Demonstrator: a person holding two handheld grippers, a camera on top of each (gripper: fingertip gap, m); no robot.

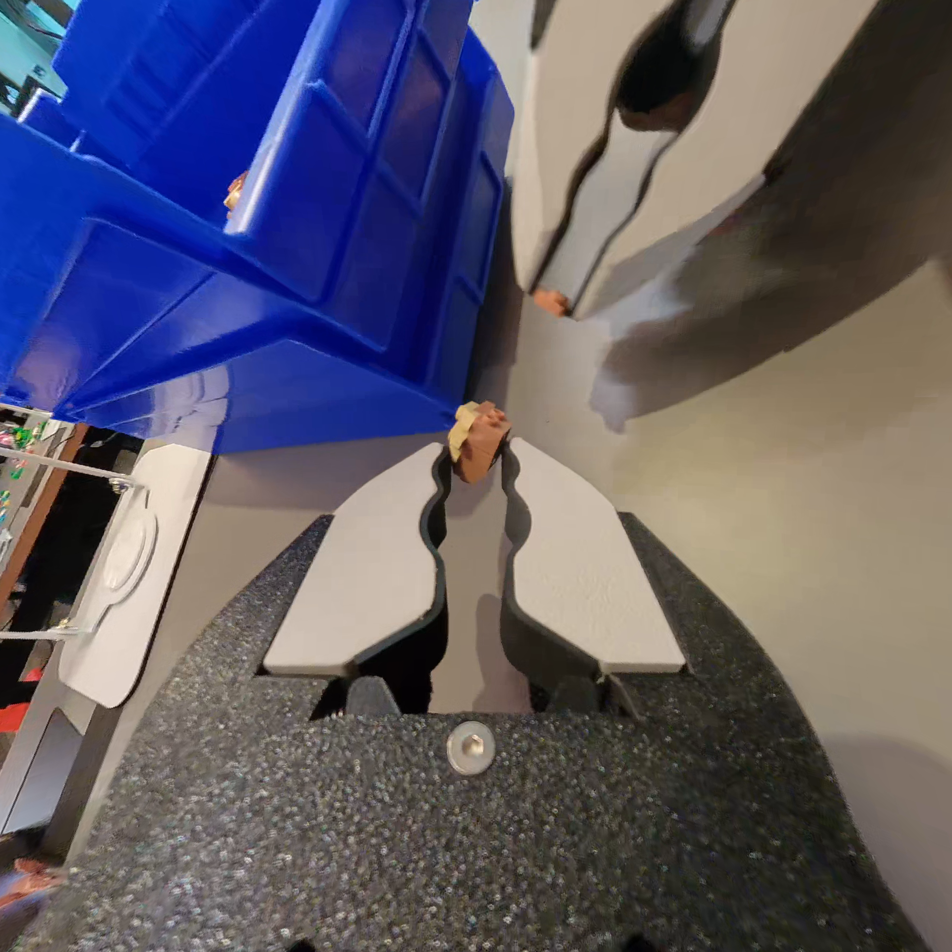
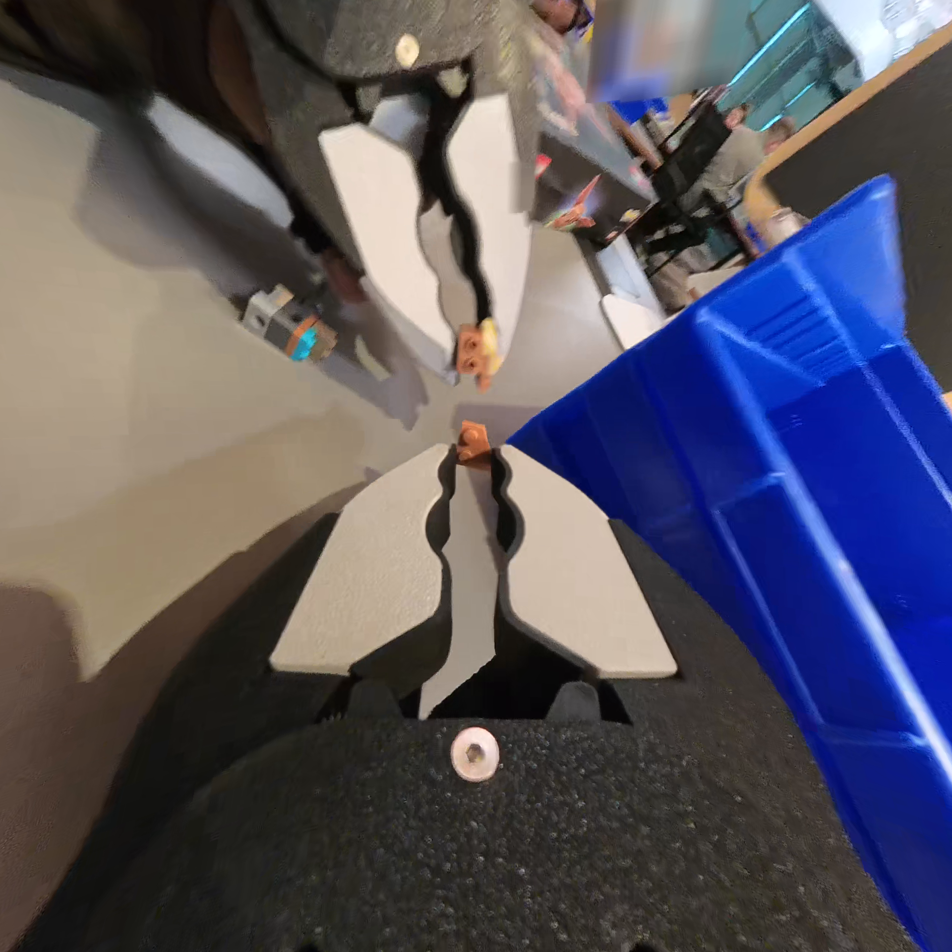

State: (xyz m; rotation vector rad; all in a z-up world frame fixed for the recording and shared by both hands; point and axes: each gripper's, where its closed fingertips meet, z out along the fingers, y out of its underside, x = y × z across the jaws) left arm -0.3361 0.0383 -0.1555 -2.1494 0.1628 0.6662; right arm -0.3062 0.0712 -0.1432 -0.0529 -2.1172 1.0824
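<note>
Pinching at both tips. Left gripper (image 1: pixel 476 445) jaws clamped on a brown-and-tan brick cluster (image 1: pixel 479 443). Right gripper (image 2: pixel 474 451) jaws clamped on a small orange-brown studded plate (image 2: pixel 473 445). In the right wrist view the left gripper sits at 12 o'clock, tips nearly facing, the two pieces near but apart. Blue bin (image 1: pixel 268 247) at 10 o'clock of the left tips, at 3 o'clock of the right tips. Grey tabletop (image 2: pixel 154 412) underneath. Small grey/teal brick build (image 2: pixel 291 329) on it at 10 o'clock.
</note>
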